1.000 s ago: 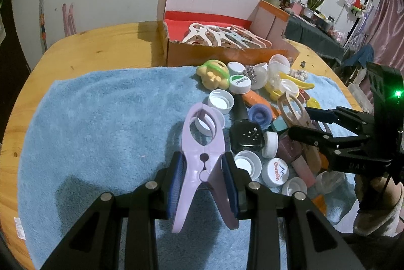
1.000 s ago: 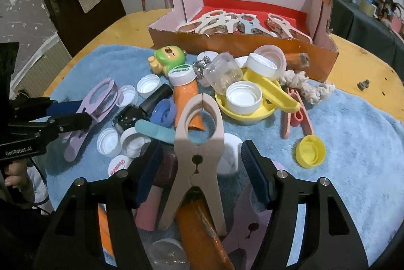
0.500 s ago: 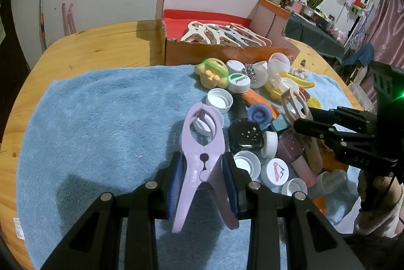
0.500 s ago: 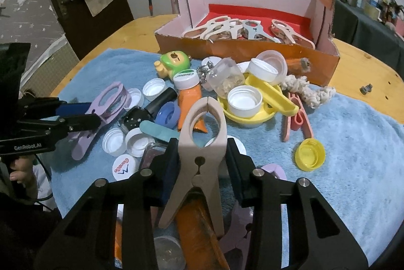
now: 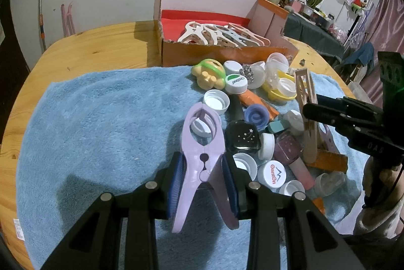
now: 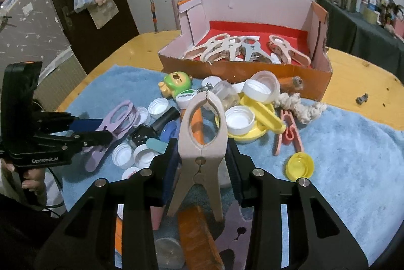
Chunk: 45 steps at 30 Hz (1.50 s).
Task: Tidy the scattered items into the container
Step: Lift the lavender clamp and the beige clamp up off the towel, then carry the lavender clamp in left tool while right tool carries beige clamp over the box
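My left gripper [image 5: 204, 178] is shut on a lilac plastic clip [image 5: 202, 143], low over the blue towel [image 5: 101, 123]. My right gripper [image 6: 202, 164] is shut on a beige plastic clip [image 6: 202, 133] and holds it lifted above the pile; this clip also shows in the left wrist view [image 5: 306, 113]. The orange cardboard box [image 6: 242, 70] with a red floor stands at the back and holds several pale clips [image 6: 242, 50]. Scattered bottle caps [image 5: 274, 175], a green toy [image 6: 175, 83] and a yellow dish [image 6: 252, 128] lie on the towel.
A pink small clip [image 6: 289, 131], a yellow cap [image 6: 300, 166], a rope piece [image 6: 300, 106] and an orange tube [image 6: 199, 237] lie near the right gripper. The wooden table [image 5: 96, 53] reaches around the towel. A small bolt [image 6: 361, 99] lies at the right.
My right gripper closed on the beige clip and raised it off the pile. My left gripper stayed shut on the lilac clip, almost unmoved.
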Available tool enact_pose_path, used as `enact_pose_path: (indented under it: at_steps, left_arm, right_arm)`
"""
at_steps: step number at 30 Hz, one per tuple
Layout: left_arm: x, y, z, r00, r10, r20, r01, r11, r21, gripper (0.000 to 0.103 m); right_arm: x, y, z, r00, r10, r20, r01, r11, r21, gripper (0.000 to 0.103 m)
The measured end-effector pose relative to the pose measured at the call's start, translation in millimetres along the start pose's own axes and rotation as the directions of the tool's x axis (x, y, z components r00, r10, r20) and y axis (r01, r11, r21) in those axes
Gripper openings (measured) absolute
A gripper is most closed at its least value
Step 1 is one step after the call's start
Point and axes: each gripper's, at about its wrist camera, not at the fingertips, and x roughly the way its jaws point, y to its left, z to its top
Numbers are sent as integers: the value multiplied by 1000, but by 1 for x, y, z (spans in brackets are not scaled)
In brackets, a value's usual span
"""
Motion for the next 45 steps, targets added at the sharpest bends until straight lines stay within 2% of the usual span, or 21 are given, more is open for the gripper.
enact_pose_path:
  at_steps: [24, 45]
  left_arm:
    - [-12, -6, 18, 998, -5, 56, 5, 1000, 2, 34]
    - [-33, -17, 65, 991, -25, 131, 21, 999, 35, 34]
  right_arm:
    - [-16, 7, 22, 999, -10, 54, 12, 999, -42, 35]
    - [-33, 4, 60, 995, -28, 92, 34, 997, -65, 35]
